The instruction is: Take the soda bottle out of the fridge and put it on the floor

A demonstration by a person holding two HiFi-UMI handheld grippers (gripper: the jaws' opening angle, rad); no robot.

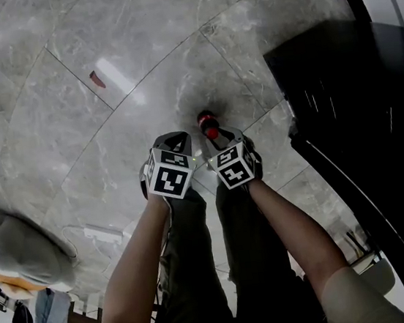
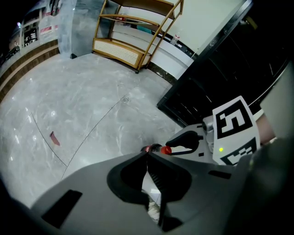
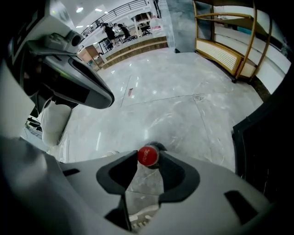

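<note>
The soda bottle (image 1: 210,128), dark with a red cap, stands upright on the grey marble floor just left of the black fridge (image 1: 356,100). My right gripper (image 1: 218,144) points steeply down over it. In the right gripper view the red cap (image 3: 148,156) sits between the tips of my right gripper (image 3: 148,159), and the jaws stand apart around it without visibly pressing, so it is open. My left gripper (image 1: 172,142) hangs close beside it on the left. My left gripper (image 2: 147,154) has its pads meeting at the tips, shut on nothing. The bottle's cap (image 2: 166,150) also shows there, under a right finger (image 2: 186,141).
The fridge (image 2: 220,69) stands as a dark wall at the right. A gold wire shelf rack (image 2: 133,32) stands far off by the wall. A small red scrap (image 1: 97,79) lies on the floor. A grey rounded object (image 1: 18,251) sits at the lower left, and the person's legs are below the grippers.
</note>
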